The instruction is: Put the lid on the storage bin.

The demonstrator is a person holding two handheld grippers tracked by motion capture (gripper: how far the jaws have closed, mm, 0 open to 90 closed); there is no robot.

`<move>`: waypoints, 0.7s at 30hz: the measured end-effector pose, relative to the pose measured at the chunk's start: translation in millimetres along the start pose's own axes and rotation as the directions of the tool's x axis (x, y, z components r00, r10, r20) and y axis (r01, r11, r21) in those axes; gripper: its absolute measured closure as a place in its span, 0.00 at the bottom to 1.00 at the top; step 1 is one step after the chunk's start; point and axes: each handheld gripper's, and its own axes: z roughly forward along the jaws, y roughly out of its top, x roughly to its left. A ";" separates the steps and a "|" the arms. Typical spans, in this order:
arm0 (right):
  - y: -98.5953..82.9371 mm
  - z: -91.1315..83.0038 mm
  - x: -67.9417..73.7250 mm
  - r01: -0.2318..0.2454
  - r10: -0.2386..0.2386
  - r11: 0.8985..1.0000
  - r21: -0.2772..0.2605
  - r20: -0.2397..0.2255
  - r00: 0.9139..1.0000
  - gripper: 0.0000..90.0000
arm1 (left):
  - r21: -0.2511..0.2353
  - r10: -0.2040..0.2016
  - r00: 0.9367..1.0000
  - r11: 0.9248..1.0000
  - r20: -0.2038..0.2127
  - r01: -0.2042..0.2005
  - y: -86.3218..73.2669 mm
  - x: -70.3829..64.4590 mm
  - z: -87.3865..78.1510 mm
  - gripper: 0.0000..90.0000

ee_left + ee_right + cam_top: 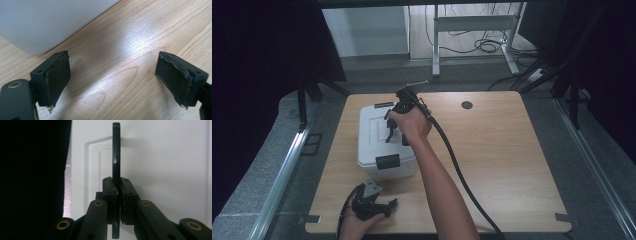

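A white plastic box [374,137] with black latches sits on the left half of the wooden table [492,150]. Its black carry handle [116,152] stands up from the white lid [162,170]. My right gripper [117,192] is over the lid and shut on that handle, seen edge-on between the pads. In the high view the right gripper [394,127] sits above the lid's middle. My left gripper [379,204] rests open low on the table just in front of the box. In its own view the left gripper [112,75] has bare wood between its pads, with the box's [45,22] corner beyond.
One black latch [387,161] faces the near side of the box, another [383,104] the far side. A round black grommet [467,105] sits near the table's far edge. The right gripper's cable [462,175] trails across the table toward the near edge. Dark curtains flank both sides.
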 end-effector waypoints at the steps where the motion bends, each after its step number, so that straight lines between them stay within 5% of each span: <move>1: -0.9 1.1 -2.0 0.002 -0.002 1.000 -0.008 -0.020 1.000 0.84 | 0.000 0.000 1.000 1.000 0.000 0.000 0.0 -0.1 0.0 0.14; 6: -6.9 -7.6 -10.2 0.061 -0.068 0.994 -0.086 -0.082 0.994 0.65 | 0.001 0.001 1.000 1.000 0.002 -0.001 0.1 0.0 0.0 0.14; 14: -23.6 -50.2 -38.7 0.107 -0.137 0.973 -0.205 -0.141 0.980 0.52 | 0.001 0.001 1.000 1.000 0.005 -0.001 0.2 -0.1 0.3 0.14; 21: -49.0 -84.1 -76.1 0.159 -0.215 0.939 -0.304 -0.163 0.963 0.46 | 0.002 0.002 1.000 1.000 0.002 -0.002 0.2 0.0 0.1 0.14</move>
